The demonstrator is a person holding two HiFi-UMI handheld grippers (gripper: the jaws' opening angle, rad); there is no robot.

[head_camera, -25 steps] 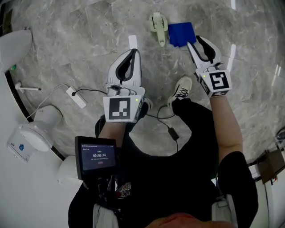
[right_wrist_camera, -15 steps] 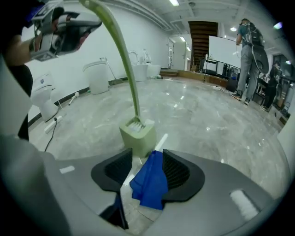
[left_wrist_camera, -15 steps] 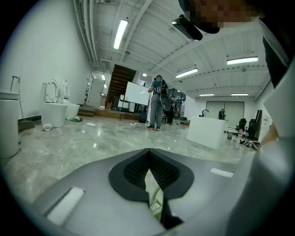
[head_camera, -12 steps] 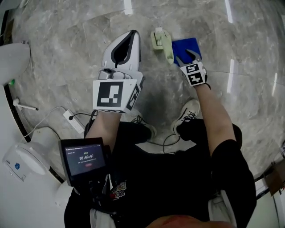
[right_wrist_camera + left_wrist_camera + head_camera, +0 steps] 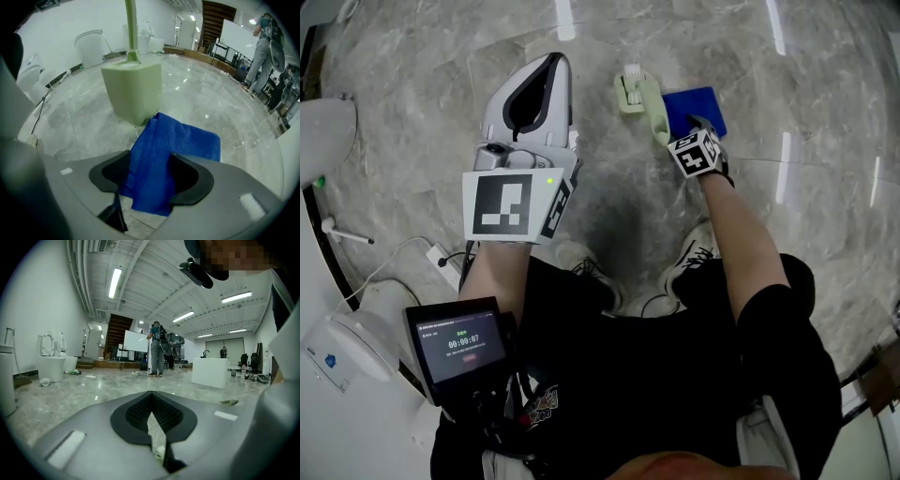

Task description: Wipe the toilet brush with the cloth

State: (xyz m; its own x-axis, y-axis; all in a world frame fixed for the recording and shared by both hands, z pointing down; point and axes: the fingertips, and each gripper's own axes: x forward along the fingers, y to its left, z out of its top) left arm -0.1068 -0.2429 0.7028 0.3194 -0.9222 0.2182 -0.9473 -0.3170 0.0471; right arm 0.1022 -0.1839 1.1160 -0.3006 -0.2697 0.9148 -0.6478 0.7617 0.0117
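Grey veined marble floor [image 5: 825, 75], glossy, strip lights mirrored in it. Person stands over it; one pale shoe [image 5: 698, 258] shows below the right arm.

Toilet brush [image 5: 642, 98]: pale green, upright in its matching holder [image 5: 132, 91] on the floor, handle [image 5: 131, 28] rising out of the top. Nothing touches it.

Cloth [image 5: 698, 105]: blue, on the floor just beside the holder, one edge close against its base. Partly folded, near end humped up.

Right hand-held gripper [image 5: 692, 131]: low, pointing steeply down at the cloth. Jaws have just been opening and stand wide. The humped end of the cloth [image 5: 164, 154] lies between them, dark pads [image 5: 187, 180] on either side, not pressing it that I can see.

Left hand-held gripper [image 5: 551, 61]: held higher, near level, well clear of brush and cloth. Tips meet at the front; nothing between them. Its marker cube [image 5: 511, 204] faces up at the head camera.

Surroundings: white toilet [image 5: 323, 127] at the left edge, power strip [image 5: 445, 262] with its cable by the wall, small screen [image 5: 459, 349] on the person's chest. Left gripper view looks across an open hall: more toilets [image 5: 51, 364] along the left wall, a distant standing person [image 5: 157, 355], a white block [image 5: 210, 372].
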